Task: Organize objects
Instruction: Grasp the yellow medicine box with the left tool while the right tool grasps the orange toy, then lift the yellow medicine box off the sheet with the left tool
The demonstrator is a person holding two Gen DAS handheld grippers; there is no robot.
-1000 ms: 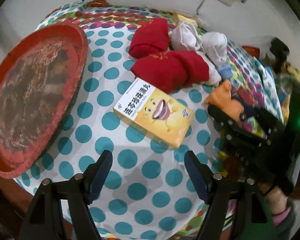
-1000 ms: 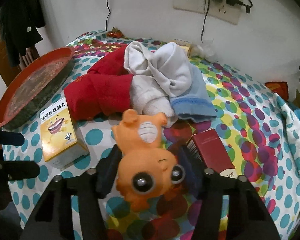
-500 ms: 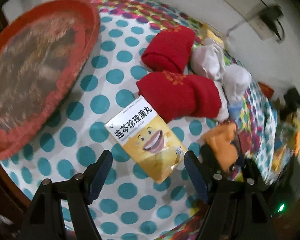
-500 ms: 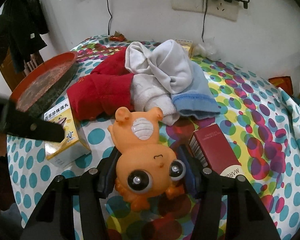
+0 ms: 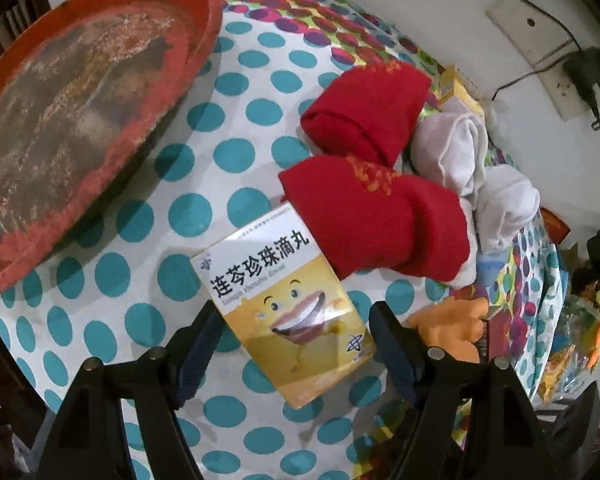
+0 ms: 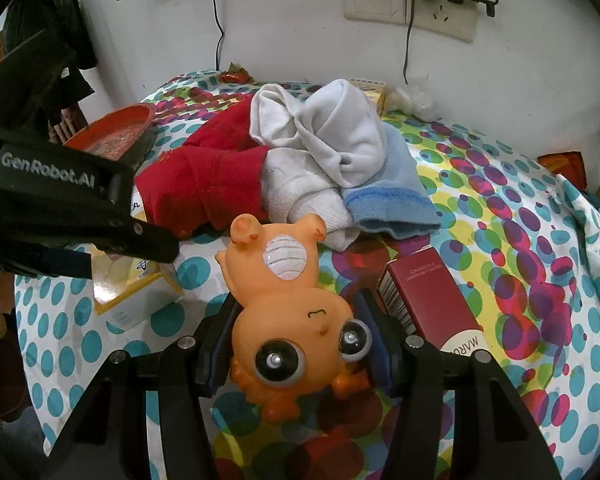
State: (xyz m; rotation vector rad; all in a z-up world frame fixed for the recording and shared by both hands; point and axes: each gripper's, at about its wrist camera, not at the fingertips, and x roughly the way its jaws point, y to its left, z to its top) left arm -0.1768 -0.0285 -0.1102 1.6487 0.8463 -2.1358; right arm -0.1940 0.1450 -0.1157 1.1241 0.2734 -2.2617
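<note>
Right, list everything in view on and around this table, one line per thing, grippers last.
yellow box: one, yellow and white with a smiling mouth, flat on the tablecloth between the left gripper's fingers
orange toy: one, orange with big eyes, clamped in the right gripper
red socks: two rolled bundles, red, behind the yellow box
white socks: a heap, white with one pale blue cuff, beside the red socks
dark red box: one, maroon, right of the toy
round tray: one, red rim, table's left edge
tablecloth: one, white with teal dots
wall socket: two plates, cream, plugs inserted
left gripper: black, open
right gripper: black, closed on the toy
</note>
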